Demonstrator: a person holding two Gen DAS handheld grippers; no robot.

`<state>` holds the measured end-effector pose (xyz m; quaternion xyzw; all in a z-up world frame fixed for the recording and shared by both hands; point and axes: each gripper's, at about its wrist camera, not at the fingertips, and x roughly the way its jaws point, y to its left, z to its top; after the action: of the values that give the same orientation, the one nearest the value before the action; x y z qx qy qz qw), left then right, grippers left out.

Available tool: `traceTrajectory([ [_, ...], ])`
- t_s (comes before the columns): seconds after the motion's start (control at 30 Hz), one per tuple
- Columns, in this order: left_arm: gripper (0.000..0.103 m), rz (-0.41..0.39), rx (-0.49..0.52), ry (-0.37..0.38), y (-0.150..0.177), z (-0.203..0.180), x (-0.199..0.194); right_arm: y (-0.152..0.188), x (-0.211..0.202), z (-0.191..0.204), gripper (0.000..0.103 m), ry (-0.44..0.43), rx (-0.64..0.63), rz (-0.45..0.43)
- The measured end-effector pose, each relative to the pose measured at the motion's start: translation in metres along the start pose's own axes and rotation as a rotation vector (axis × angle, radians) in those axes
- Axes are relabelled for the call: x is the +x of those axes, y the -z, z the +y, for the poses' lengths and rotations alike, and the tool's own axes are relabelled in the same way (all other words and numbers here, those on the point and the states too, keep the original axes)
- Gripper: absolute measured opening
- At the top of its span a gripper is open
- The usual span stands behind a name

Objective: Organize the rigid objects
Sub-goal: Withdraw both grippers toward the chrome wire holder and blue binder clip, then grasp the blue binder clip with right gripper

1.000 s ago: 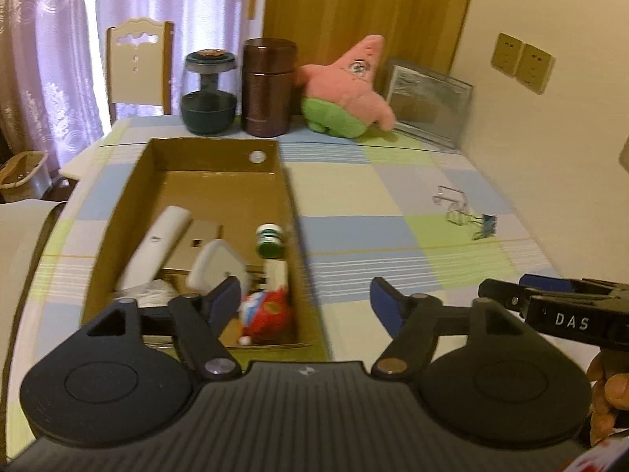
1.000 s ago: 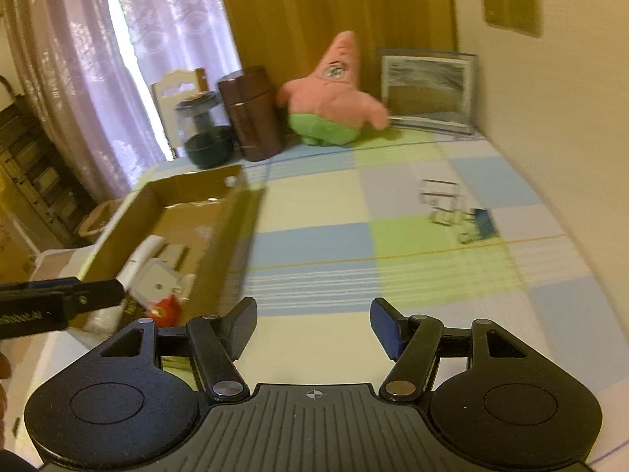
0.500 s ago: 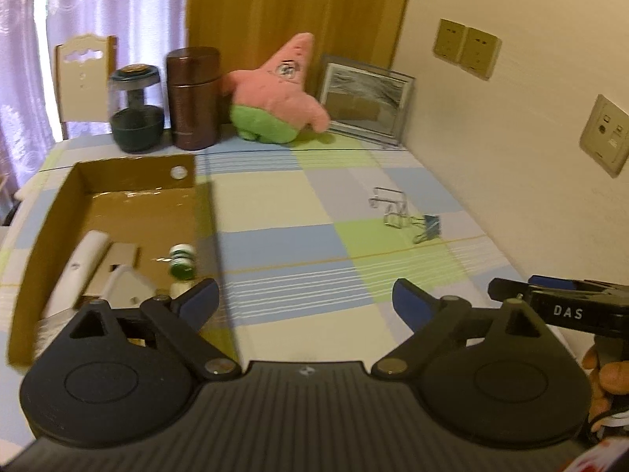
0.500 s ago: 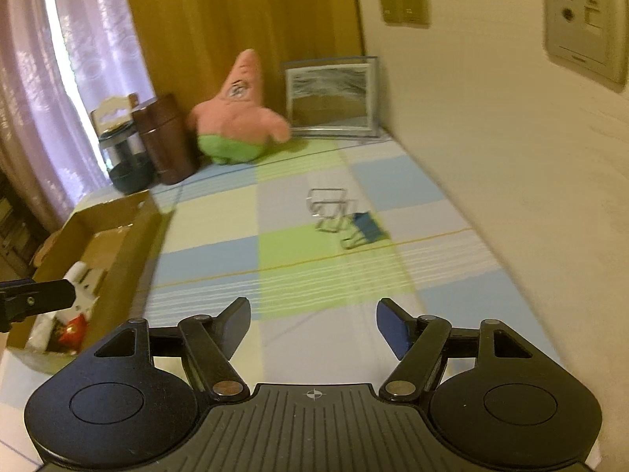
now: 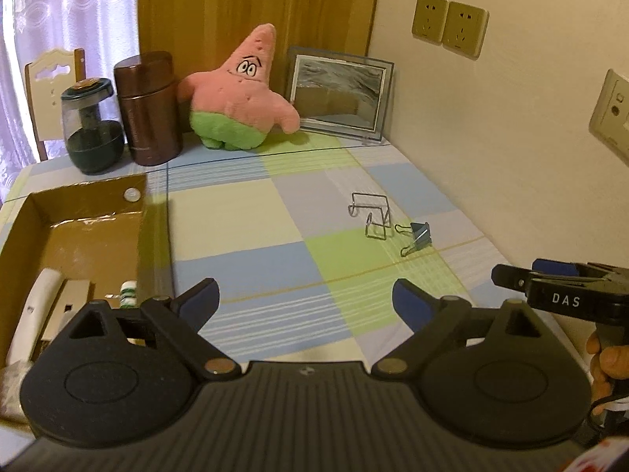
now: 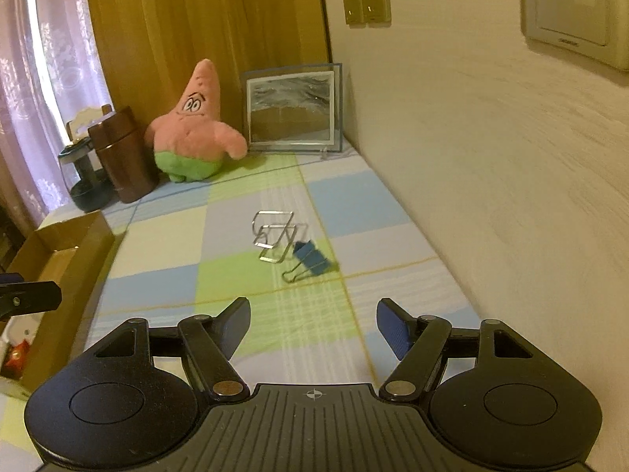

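Observation:
A blue binder clip (image 6: 310,263) and a bent wire stand (image 6: 275,236) lie side by side on the checked tablecloth, ahead of my right gripper (image 6: 313,324), which is open and empty. Both also show in the left wrist view, the clip (image 5: 418,236) and the stand (image 5: 371,216). My left gripper (image 5: 304,301) is open and empty, above the cloth just right of the cardboard box (image 5: 155,244). The box holds a white tube (image 5: 33,322), a small green-capped bottle (image 5: 128,293) and other items. The right gripper (image 5: 558,295) shows at the left view's right edge.
At the table's back stand a dark glass jar (image 5: 92,126), a brown canister (image 5: 149,108), a pink star plush (image 5: 236,94) and a framed picture (image 5: 340,94). A wall with sockets (image 5: 450,25) runs along the right side. A chair (image 5: 49,78) stands behind the table.
Both grippers have swung right, away from the box and toward the clip and wire stand by the wall. The left gripper has opened wider. The clip and stand now sit closer ahead of the right gripper.

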<state>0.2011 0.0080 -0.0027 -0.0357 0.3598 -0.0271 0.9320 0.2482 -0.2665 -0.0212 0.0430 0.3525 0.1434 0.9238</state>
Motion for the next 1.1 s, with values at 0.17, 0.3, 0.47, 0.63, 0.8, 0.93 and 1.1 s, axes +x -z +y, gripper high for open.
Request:
traceTrajectory([
  [0.17,0.093,0.014,0.015,0.005,-0.008,-0.006,0.031,-0.005,0.027,-0.005,0.068,-0.007,-0.024,-0.032],
  [0.3,0.093,0.020,0.032,0.010,-0.015,-0.010,0.054,-0.004,0.046,-0.004,0.068,-0.012,-0.064,-0.058],
  [0.47,0.093,0.016,0.030,0.012,-0.022,-0.012,0.078,-0.002,0.072,0.001,0.066,-0.013,-0.136,-0.083],
  [0.63,0.093,0.017,0.026,0.008,-0.026,-0.011,0.099,0.001,0.099,0.012,0.058,0.010,-0.239,-0.101],
  [0.8,0.093,0.010,0.018,0.015,-0.028,-0.007,0.117,0.005,0.125,0.017,0.050,0.036,-0.302,-0.097],
  [0.93,0.093,0.010,0.032,0.020,-0.029,-0.007,0.132,0.006,0.139,0.019,0.046,0.049,-0.333,-0.091],
  [1.1,0.093,0.015,0.027,0.024,-0.029,-0.007,0.145,0.008,0.151,0.023,0.039,0.066,-0.388,-0.094],
])
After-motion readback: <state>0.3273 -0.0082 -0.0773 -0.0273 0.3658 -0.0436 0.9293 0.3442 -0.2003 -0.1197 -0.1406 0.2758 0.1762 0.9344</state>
